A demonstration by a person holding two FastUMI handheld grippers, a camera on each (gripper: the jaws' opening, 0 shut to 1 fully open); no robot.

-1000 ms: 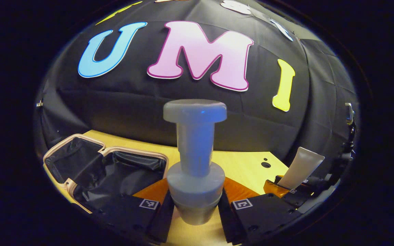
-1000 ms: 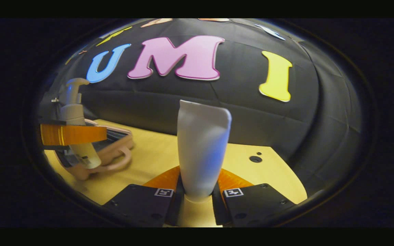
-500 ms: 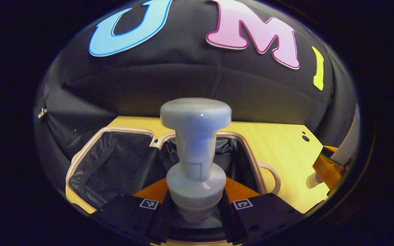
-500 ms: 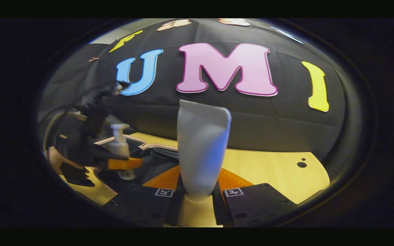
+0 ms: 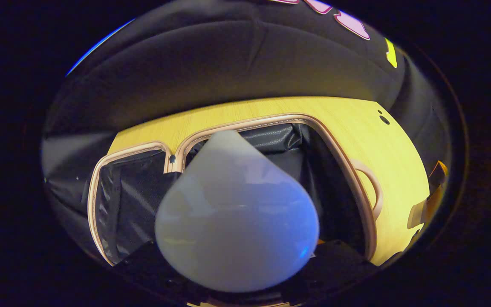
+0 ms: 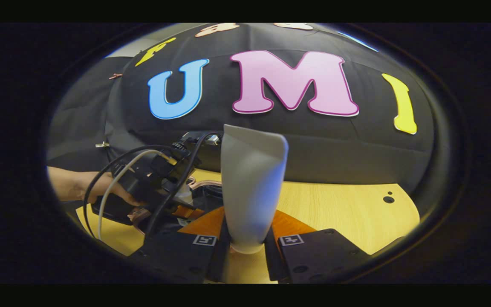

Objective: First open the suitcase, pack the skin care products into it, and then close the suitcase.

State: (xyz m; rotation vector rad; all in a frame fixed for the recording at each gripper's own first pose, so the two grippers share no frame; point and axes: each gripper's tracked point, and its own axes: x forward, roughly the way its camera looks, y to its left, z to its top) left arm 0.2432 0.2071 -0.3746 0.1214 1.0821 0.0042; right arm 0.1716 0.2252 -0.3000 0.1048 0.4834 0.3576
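The open suitcase (image 5: 339,157), with a beige rim and black lining, lies on the wooden table (image 5: 237,113). A white pump bottle (image 5: 237,217) looms close to the lens over the suitcase's right half. It hides the left gripper's fingers, whose dark bodies flank it at the bottom. In the right gripper view, the left gripper (image 6: 181,204) tilts down over the suitcase rim (image 6: 203,184), held by a hand (image 6: 73,187). My right gripper (image 6: 247,251) is shut on an upright white tube (image 6: 252,187) above the table.
The black cloth wall rises behind the table (image 6: 339,209). Cables (image 6: 113,183) loop off the left gripper. An orange part of the right gripper (image 5: 431,200) shows at the table's right edge. Two small holes (image 6: 388,198) mark the far right of the tabletop.
The left gripper has tipped downward over the suitcase, and the pump head now looms near the lens. The right gripper, still holding the tube, has turned slightly left.
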